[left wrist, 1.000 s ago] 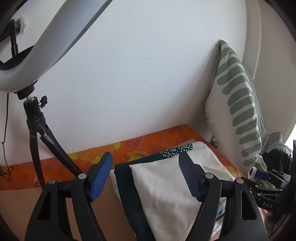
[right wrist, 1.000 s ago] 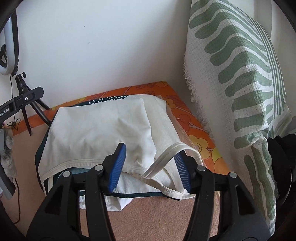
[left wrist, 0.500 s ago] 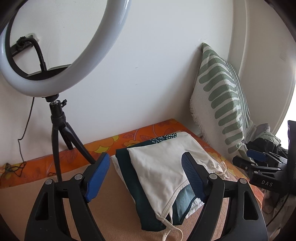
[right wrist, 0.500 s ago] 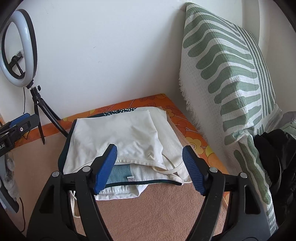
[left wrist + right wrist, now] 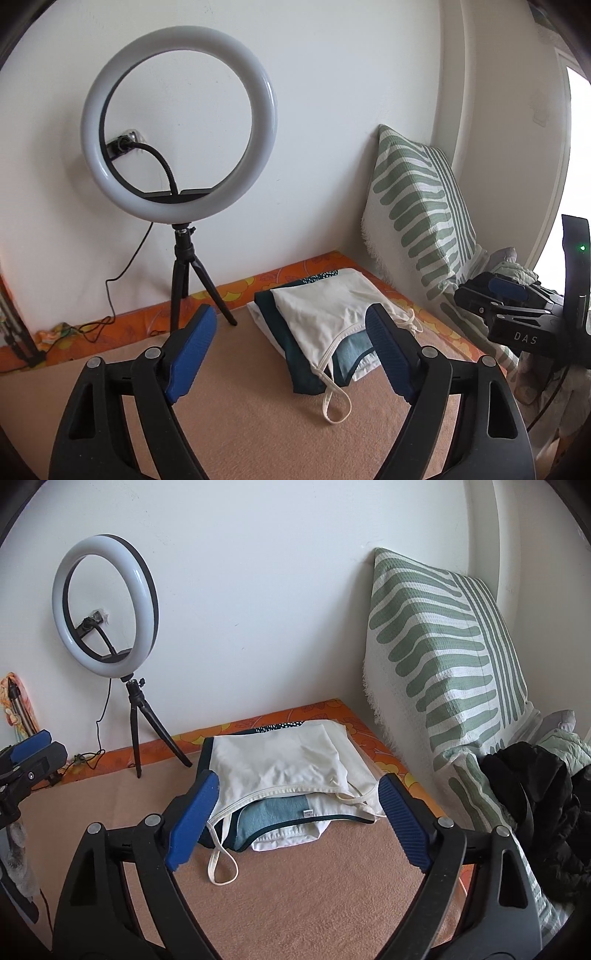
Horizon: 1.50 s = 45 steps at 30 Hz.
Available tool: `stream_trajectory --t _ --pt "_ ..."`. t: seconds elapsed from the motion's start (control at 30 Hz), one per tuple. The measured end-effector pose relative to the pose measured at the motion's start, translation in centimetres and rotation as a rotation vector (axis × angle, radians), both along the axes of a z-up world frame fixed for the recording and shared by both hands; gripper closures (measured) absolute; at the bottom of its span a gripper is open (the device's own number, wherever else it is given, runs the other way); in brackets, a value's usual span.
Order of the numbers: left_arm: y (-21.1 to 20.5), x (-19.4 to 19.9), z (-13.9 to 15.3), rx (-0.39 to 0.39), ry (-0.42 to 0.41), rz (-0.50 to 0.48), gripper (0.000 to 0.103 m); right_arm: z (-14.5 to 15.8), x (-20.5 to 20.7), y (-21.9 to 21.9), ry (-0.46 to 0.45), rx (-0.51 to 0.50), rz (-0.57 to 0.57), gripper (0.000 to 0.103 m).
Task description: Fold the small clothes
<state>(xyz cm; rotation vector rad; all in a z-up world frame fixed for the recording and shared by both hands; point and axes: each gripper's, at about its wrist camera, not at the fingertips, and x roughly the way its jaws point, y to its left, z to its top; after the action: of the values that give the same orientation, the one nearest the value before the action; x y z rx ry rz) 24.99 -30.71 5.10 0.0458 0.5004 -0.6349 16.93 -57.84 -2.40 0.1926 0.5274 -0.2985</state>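
A folded cream strappy top [image 5: 325, 310] [image 5: 280, 764] lies on top of a stack of folded clothes [image 5: 273, 823], with dark teal and light blue pieces under it, on the tan blanket [image 5: 314, 886]. One strap loop [image 5: 221, 867] trails off the stack's near edge. My left gripper [image 5: 291, 354] is open and empty, held back from the stack. My right gripper [image 5: 295, 823] is open and empty, also back from the stack; it shows at the right edge of the left wrist view [image 5: 506, 306].
A ring light on a black tripod [image 5: 181, 258] [image 5: 136, 716] stands by the wall at the left with a trailing cable. A green-striped pillow [image 5: 450, 672] leans against the right wall. Dark clothes [image 5: 535, 812] are piled at the right. An orange floral sheet [image 5: 122, 321] edges the blanket.
Both grippers have pulled back and up from the stack. The right gripper has opened wider and left the cream top's strap lying on the stack.
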Motion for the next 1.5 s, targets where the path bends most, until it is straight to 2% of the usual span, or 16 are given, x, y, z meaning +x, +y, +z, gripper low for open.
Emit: stream_trajectory --t 0.33,0.77,1.0,1.13,1.33,1.5 --pt "6.4 -5.8 0.5 -0.005 -0.032 0.005 0.019 1.2 -5.9 6.4 -0.041 -0.034 -0.023 0.0" --pt "14.7 -13.4 -1.8 0.01 -0.061 0.014 0.019 -1.8 -11.6 14.3 -0.027 -0.029 -0.011 0.0" --pt "17.4 -15.5 -3.9 0.006 -0.028 0.04 0.018 -3.3 -13.8 16.5 -0.049 -0.019 -0.013 0.0" --pt "18.3 -16.4 -5.1 0.004 -0.042 0.077 0.001 -4.2 -14.2 17.2 -0.047 -0.022 -0.009 0.0" --pt "19.1 -16.7 -6.6 0.0 -0.033 0.122 0.001 -5.1 -14.4 17.3 -0.062 -0.036 -0.031 0.0" --pt "19.1 -17.2 -7.8 0.065 -0.07 0.126 0.001 -5.6 -14.5 17.3 -0.095 -0.025 -0.069 0.0"
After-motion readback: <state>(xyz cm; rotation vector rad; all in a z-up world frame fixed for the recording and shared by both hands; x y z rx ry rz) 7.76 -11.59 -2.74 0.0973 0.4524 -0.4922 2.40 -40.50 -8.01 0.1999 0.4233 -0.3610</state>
